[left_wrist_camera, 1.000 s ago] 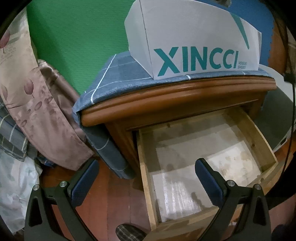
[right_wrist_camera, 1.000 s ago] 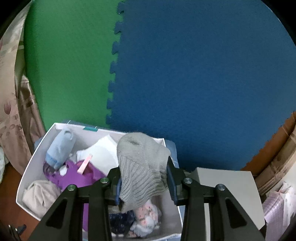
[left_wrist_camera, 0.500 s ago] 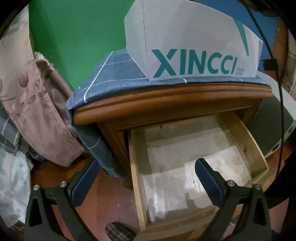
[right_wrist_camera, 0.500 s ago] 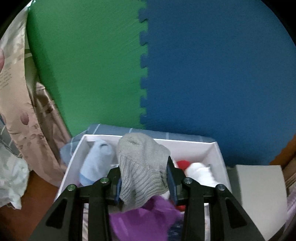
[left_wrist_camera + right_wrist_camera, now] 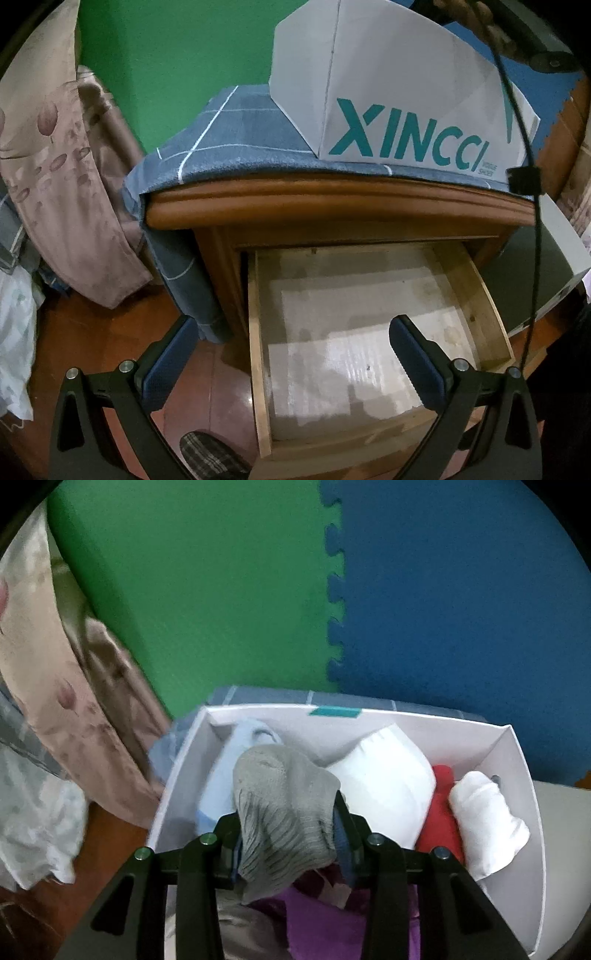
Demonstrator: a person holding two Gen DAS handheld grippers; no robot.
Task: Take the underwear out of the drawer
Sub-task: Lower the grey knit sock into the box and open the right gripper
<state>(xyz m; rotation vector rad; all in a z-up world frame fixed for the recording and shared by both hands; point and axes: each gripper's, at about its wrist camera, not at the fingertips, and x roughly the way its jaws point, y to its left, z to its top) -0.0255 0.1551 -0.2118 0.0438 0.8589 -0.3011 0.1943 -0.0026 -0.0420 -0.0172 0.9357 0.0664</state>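
right gripper (image 5: 288, 834) clamped on grey garment (image 5: 284, 812) above white box (image 5: 517, 760) | left gripper (image 5: 291, 354) fingers apart over empty drawer (image 5: 476, 291)

support: wooden nightstand (image 5: 332, 206) | on it: checked blue cloth (image 5: 236, 144) | on cloth: white box (image 5: 388, 110)

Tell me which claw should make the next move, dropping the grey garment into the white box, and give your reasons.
Right. The right claw is shut on the grey garment, directly above the white box of clothes. The left claw is open, holds nothing, and hangs over the bare wooden drawer.
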